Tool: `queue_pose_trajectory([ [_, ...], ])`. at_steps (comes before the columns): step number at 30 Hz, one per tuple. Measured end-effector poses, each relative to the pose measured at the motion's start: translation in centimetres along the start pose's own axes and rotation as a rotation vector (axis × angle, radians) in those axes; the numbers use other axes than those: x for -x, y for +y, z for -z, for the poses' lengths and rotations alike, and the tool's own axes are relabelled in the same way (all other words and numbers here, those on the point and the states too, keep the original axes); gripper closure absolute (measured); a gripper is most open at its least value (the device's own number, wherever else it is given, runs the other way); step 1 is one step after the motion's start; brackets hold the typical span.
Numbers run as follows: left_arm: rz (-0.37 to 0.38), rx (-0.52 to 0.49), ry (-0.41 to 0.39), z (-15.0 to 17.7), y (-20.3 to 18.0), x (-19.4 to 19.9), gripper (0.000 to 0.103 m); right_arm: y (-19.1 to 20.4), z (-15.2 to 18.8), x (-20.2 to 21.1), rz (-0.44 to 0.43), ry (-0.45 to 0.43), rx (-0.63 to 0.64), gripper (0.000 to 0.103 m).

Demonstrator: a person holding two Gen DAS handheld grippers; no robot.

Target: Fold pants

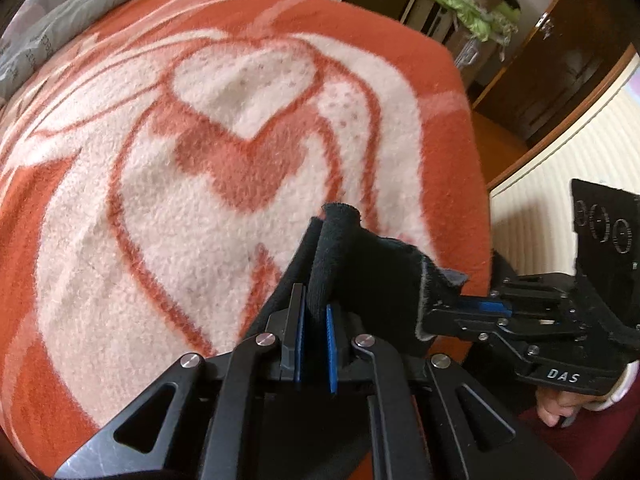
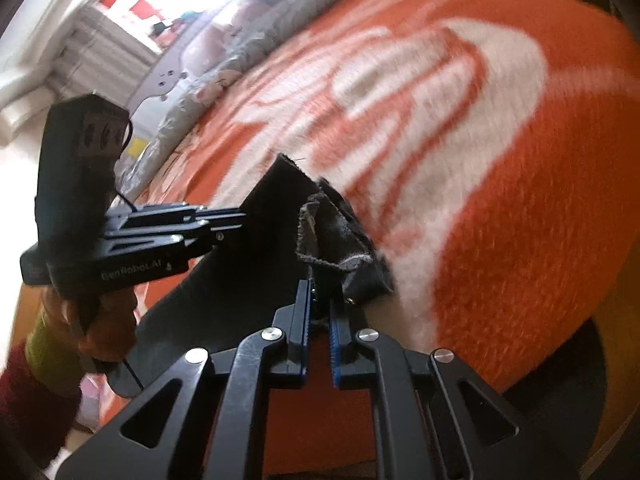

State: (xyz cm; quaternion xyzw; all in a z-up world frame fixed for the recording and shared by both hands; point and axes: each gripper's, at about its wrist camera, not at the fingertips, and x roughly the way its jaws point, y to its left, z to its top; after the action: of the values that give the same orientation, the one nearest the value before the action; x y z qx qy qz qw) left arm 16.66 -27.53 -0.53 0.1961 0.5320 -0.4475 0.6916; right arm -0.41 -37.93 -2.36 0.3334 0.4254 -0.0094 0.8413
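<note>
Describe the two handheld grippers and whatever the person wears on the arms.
Both grippers are black angular frames with silver pivot screws and blue ribbed pads on the fingertips. The right gripper carries white "DAS" lettering and a boxy black top housing. The left gripper has white lettering on its side and a thin black cable. The left arm's sleeve is dark red with a yellow-green cuff.

Your left gripper [image 1: 316,312] points steeply downward, its blue pads clamped on the black pants [image 1: 360,268]. Your right gripper [image 2: 320,308], angled downward just beside it, pinches the same cloth, each handle gripped by a hand [image 2: 100,320].
</note>
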Motion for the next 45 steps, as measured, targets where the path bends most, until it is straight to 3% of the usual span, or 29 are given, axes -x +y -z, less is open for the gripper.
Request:
queue_pose_trajectory([
  [3, -0.032, 0.004, 0.002, -0.1, 0.2, -0.2, 0.086, -0.3, 0.1, 0.1, 0.027, 0.002, -0.006, 0.089],
  [5, -0.034, 0.008, 0.003, -0.2, 0.5, 0.1, 0.077, -0.7, 0.2, 0.5, 0.039, -0.002, -0.021, 0.08],
  [7, -0.04, 0.019, -0.003, -0.3, 0.9, 0.5, 0.059, -1.1, 0.3, 0.9, 0.048, -0.014, -0.042, 0.054],
  [9, -0.042, 0.029, -0.006, -0.4, 1.3, 0.6, 0.058, -1.4, 0.6, 1.1, 0.04, -0.025, -0.059, 0.05],
  [19, 0.073, 0.102, 0.127, -1.3, 3.1, -3.6, 0.056, -2.2, 1.6, -1.1, -0.076, -0.016, -0.149, 0.052],
  [20, 0.09, 0.104, 0.14, -1.4, 3.2, -4.2, 0.056, -2.3, 1.5, -1.2, -0.081, -0.022, -0.147, 0.056],
  [22, 0.119, 0.111, 0.144, -1.6, 3.3, -4.8, 0.058, -2.2, 1.6, -1.7, -0.069, -0.017, -0.123, 0.079],
  [23, 0.131, 0.111, 0.147, -1.8, 3.3, -5.1, 0.06, -2.4, 1.7, -1.9, -0.076, -0.01, -0.126, 0.082],
  [25, 0.163, 0.106, 0.147, -2.0, 3.2, -5.3, 0.077, -2.9, 1.8, -2.0, -0.109, -0.008, -0.15, 0.088],
  [28, 0.188, 0.122, 0.114, -2.0, 3.3, -4.8, 0.089, -2.9, 1.7, -1.4, -0.129, -0.013, -0.135, 0.089],
  [36, 0.193, 0.174, -0.014, -0.7, 3.6, 1.0, 0.092, -0.7, 0.8, 1.0, -0.255, -0.044, -0.079, 0.09],
  [45, 0.17, 0.237, -0.198, 4.1, 4.9, 10.5, 0.092, 8.5, 0.7, 2.7, -0.419, -0.01, 0.13, 0.09],
])
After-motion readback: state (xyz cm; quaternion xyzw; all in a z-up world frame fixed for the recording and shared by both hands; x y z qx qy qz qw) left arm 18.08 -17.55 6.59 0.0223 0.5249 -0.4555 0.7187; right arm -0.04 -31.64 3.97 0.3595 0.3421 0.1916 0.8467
